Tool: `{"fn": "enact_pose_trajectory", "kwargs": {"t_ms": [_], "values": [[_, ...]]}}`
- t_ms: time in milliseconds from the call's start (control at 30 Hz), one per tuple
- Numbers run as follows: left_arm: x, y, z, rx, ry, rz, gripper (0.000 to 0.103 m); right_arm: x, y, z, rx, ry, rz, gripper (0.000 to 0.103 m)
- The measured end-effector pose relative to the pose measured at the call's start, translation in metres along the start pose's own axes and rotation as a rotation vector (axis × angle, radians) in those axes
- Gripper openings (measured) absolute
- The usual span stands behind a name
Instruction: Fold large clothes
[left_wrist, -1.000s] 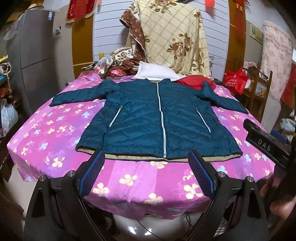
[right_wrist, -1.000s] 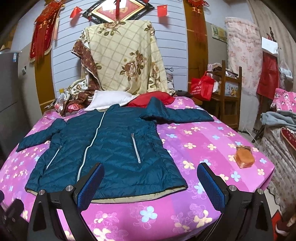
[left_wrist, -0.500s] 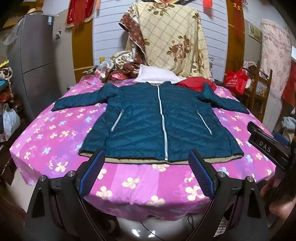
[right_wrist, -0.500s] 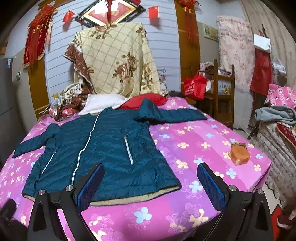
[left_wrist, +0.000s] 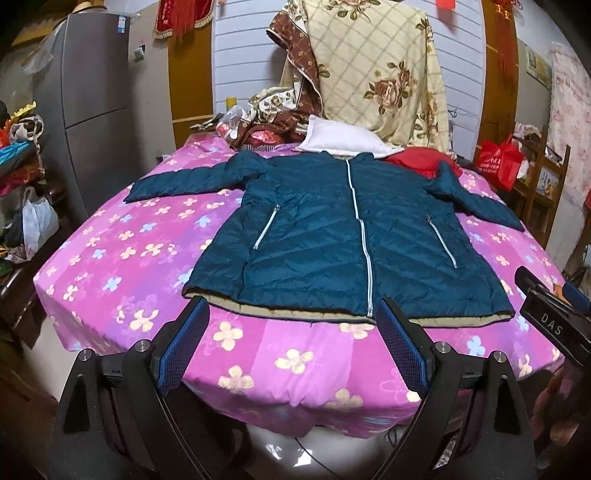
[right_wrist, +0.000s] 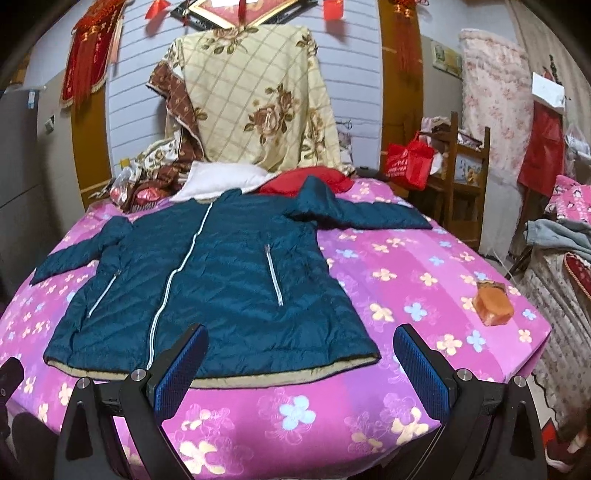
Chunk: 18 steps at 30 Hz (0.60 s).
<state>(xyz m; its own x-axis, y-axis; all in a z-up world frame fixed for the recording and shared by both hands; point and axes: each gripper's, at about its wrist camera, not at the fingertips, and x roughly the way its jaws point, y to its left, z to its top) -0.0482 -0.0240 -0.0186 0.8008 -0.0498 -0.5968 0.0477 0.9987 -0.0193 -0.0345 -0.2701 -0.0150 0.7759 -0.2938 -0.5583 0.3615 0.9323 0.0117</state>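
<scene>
I hold the left tool (left_wrist: 291, 334) and right tool (right_wrist: 299, 356) wide open, empty. The jacket (left_wrist: 343, 236) lies ahead, hem along the bed (left_wrist: 295, 362) near edge, zipper axis running away.

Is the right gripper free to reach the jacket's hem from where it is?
Probably yes. The right gripper is open and holds nothing, and the jacket lies flat with its hem just ahead. Only bare bedspread lies around it; the small orange object sits off to the side.

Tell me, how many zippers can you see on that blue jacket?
3 on the jacket: the long front zipper down the middle, and one slanted pocket zipper on each side of it, left in the picture and right. Any others would be hidden underneath.
</scene>
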Motion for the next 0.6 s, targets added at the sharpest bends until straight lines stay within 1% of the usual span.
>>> {"fn": "enact_pose_trajectory", "kwargs": {"t_ms": [100, 300, 600], "values": [[0.005, -0.001, -0.002, 0.013, 0.025, 0.005, 0.091, 0.005, 0.000, -0.002, 0.003, 0.029, 0.011, 0.100], [0.012, -0.002, -0.005, 0.033, 0.054, 0.021, 0.091, 0.005, 0.002, -0.004, -0.006, 0.037, 0.014, 0.100], [0.025, -0.003, -0.008, 0.045, 0.101, 0.036, 0.091, 0.017, 0.002, -0.008, 0.001, 0.079, 0.027, 0.100]]}}
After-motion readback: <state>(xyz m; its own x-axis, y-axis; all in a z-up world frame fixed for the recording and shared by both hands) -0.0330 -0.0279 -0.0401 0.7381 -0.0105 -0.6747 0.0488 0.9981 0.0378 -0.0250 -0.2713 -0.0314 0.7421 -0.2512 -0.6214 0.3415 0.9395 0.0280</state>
